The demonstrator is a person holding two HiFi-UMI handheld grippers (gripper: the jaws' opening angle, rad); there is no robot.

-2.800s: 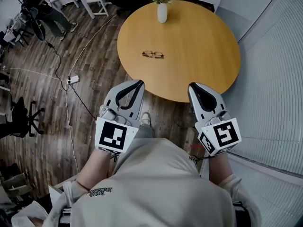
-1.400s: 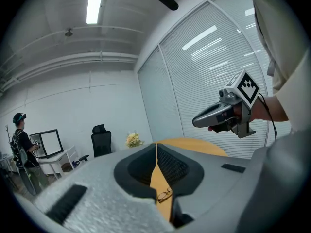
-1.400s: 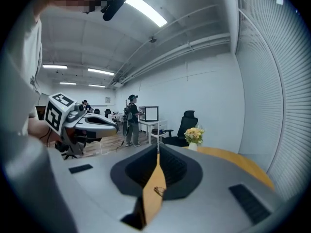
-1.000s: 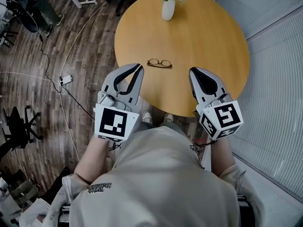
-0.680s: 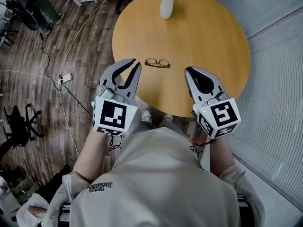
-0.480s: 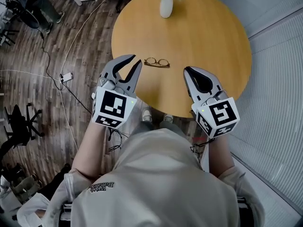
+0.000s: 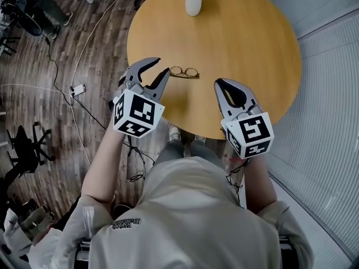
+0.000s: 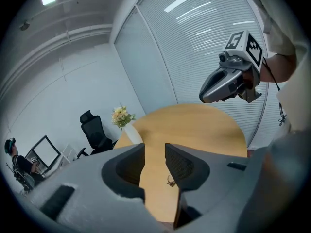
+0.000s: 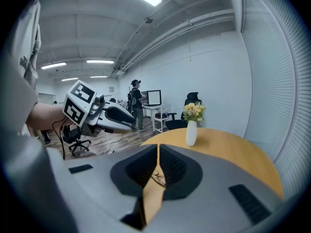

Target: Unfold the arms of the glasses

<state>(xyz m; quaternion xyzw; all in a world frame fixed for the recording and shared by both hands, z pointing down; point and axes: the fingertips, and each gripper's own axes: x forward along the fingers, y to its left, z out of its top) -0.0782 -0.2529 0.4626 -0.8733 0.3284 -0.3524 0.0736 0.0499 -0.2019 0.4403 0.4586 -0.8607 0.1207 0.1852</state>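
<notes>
A pair of thin-framed glasses (image 7: 184,72) lies folded on the round wooden table (image 7: 247,38), near its front left edge. My left gripper (image 7: 162,65) hovers just left of the glasses with its jaws apart and nothing between them. In the left gripper view the glasses (image 8: 171,181) show low in the gap of that gripper (image 8: 154,150). My right gripper (image 7: 219,82) is over the table's front edge, right of the glasses, with its jaws together and empty. The right gripper view (image 9: 158,150) shows the glasses (image 9: 157,177) through the narrow slit.
A white vase with yellow flowers (image 7: 193,1) stands at the table's far side. Cables and a power strip (image 7: 78,89) lie on the wooden floor to the left. Office chairs (image 7: 25,144) stand at the left. Blinds (image 7: 331,122) run along the right.
The left gripper has moved forward and up over the table edge, close to the glasses, and its jaws have parted. The right gripper stayed near the front edge, still shut.
</notes>
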